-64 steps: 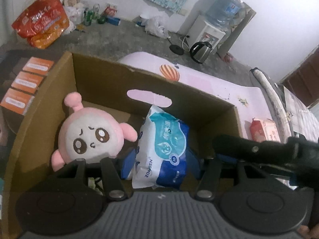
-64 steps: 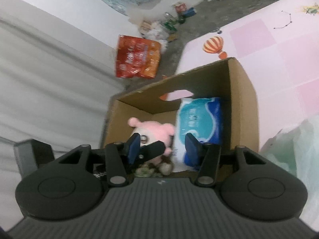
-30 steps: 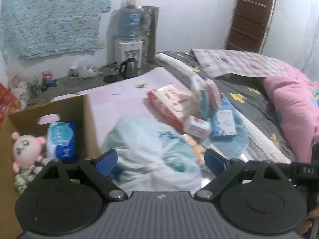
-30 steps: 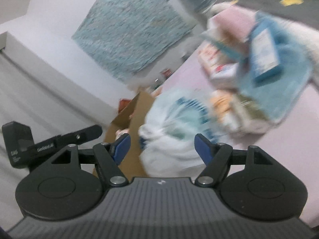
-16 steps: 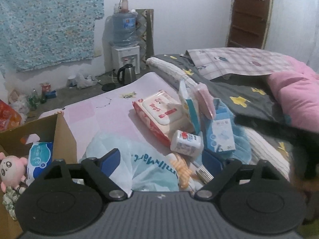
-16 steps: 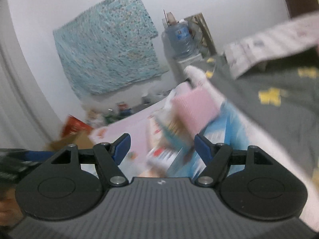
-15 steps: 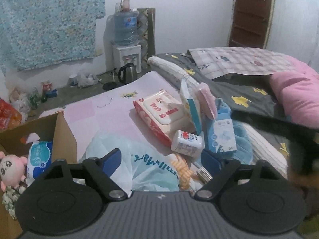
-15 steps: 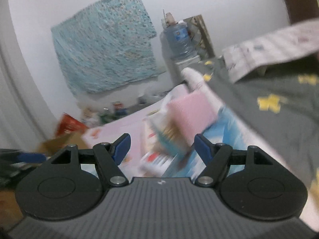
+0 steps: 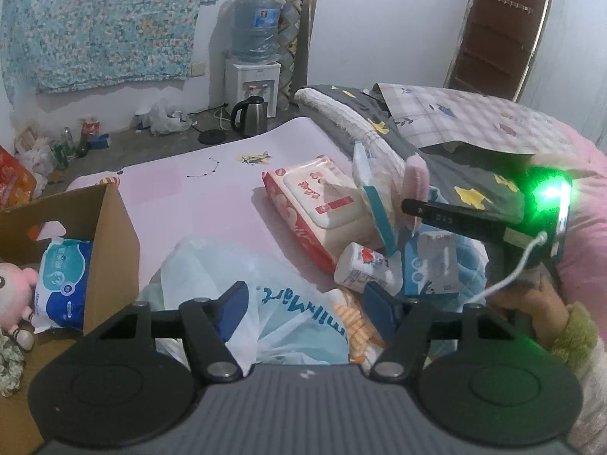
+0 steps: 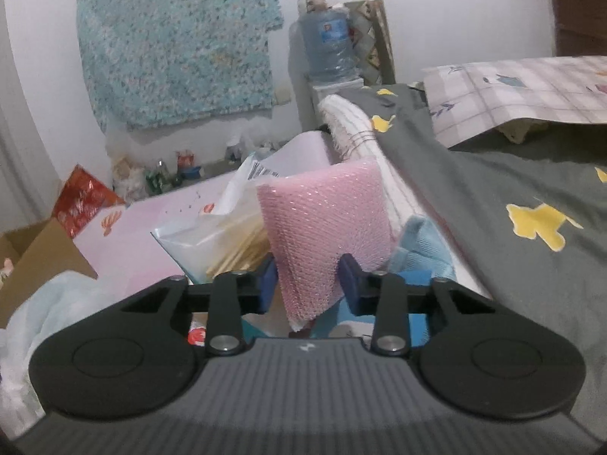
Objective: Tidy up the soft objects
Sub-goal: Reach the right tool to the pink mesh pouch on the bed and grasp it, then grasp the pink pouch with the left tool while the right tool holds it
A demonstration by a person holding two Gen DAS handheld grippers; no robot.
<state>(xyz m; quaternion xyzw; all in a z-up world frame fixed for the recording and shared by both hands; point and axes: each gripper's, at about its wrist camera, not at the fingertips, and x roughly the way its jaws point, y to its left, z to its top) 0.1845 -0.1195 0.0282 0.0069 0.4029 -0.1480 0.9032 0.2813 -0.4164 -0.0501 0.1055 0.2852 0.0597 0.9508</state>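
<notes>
We see a pink mesh sponge (image 10: pixel 326 227) standing on edge in the pile of soft goods on the pink mat (image 9: pixel 197 204), leaning against a clear bag of pale sticks (image 10: pixel 224 235) and a blue towel (image 10: pixel 421 242). The right gripper (image 10: pixel 308 278) has it between its blue pads (image 10: pixel 351 280); the jaws are closing and both pads already press on the sponge's lower part, which is pinched narrow there. From the left wrist view the same sponge (image 9: pixel 416 185) shows edge-on, with the right gripper's black arm (image 9: pixel 455 222) across its lower end and a green light (image 9: pixel 550 193) glowing on that tool. A hand (image 9: pixel 531 303) with a green cuff holds it.

The left gripper (image 9: pixel 305 309) hangs over a pale plastic bag (image 9: pixel 227 273) with blue lettering. Its jaws are closing too, about half apart; the bag lies between and under them, but we cannot see the pads pressing on it.

Near the sponge lie a red and white wipes pack (image 9: pixel 318 208), a small white tissue pack (image 9: pixel 364 267) and a blue packet (image 9: pixel 428 265). Further left stands a cardboard box (image 9: pixel 114 235) holding a blue and white pack (image 9: pixel 62 276) and a pink plush toy (image 9: pixel 11 292). Behind are a grey quilt (image 10: pixel 512 197), a kettle (image 9: pixel 250 115) and a water dispenser (image 9: pixel 254 49).
</notes>
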